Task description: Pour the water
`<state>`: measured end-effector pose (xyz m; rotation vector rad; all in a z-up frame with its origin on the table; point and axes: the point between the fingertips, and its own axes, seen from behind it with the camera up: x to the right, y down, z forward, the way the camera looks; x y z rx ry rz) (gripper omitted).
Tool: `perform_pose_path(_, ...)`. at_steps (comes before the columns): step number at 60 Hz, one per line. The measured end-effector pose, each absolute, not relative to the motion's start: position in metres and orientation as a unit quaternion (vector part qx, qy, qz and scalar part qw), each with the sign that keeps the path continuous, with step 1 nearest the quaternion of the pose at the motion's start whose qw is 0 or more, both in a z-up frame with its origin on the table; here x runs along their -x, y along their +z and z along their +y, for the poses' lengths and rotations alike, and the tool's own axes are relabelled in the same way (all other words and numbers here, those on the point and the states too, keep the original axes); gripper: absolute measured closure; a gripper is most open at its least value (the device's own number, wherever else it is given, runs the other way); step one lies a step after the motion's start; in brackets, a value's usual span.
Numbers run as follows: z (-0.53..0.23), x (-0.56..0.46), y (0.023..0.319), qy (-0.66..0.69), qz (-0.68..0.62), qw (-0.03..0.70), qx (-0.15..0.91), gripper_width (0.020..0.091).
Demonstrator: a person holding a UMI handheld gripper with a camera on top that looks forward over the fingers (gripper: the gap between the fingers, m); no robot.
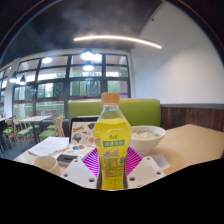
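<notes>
On the big tabletop (185,140) sits a white bowl (145,136), likely waiting for the water, and nearer, the fingers (111,163) press both pink pads on a yellow bottle (111,140), holding it upright so nothing spills before pouring.

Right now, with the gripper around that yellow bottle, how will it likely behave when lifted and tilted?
The bottle looks nearly full, so probably heavy for its size. Tall and slim, it could tip if nudged. Its smooth plastic may slip in the gripper.
</notes>
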<state>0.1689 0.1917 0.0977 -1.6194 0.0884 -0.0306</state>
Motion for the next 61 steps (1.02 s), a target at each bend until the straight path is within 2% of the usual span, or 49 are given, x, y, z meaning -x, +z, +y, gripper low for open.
perform_pose_path(4,0.194,-0.171,0.105,0.006,0.036,0.693,0.72,0.0816)
perform_pose_path(5,0.201,-0.159,0.09,0.005,0.038,0.701,0.713,0.0818)
perform_pose_path(6,0.199,-0.168,0.097,0.004,0.031,0.693,0.721,0.0818)
perform_pose_path(15,0.203,-0.167,0.098,-0.001,0.018,0.698,0.716,0.0809)
perform_pose_path(18,0.2,-0.166,0.099,0.011,0.022,0.698,0.716,0.0725)
perform_pose_path(20,0.197,-0.167,0.099,0.015,0.022,0.693,0.72,0.0617)
perform_pose_path(23,0.191,-0.17,0.099,0.015,0.024,0.682,0.731,0.0554)
perform_pose_path(25,0.188,-0.17,0.099,0.021,0.031,0.676,0.736,0.046)
perform_pose_path(28,0.173,-0.165,0.109,0.041,0.036,0.677,0.734,0.0265)
perform_pose_path(29,0.167,-0.164,0.114,0.047,0.038,0.678,0.733,0.0244)
perform_pose_path(32,0.143,-0.158,0.126,0.061,0.035,0.68,0.73,0.0277)
perform_pose_path(42,0.05,-0.131,0.164,0.083,0.029,0.685,0.723,0.0274)
perform_pose_path(50,-0.031,-0.091,0.193,0.158,0.039,0.675,0.72,0.0276)
perform_pose_path(61,-0.115,-0.071,0.199,0.219,0.073,0.666,0.709,0.0272)
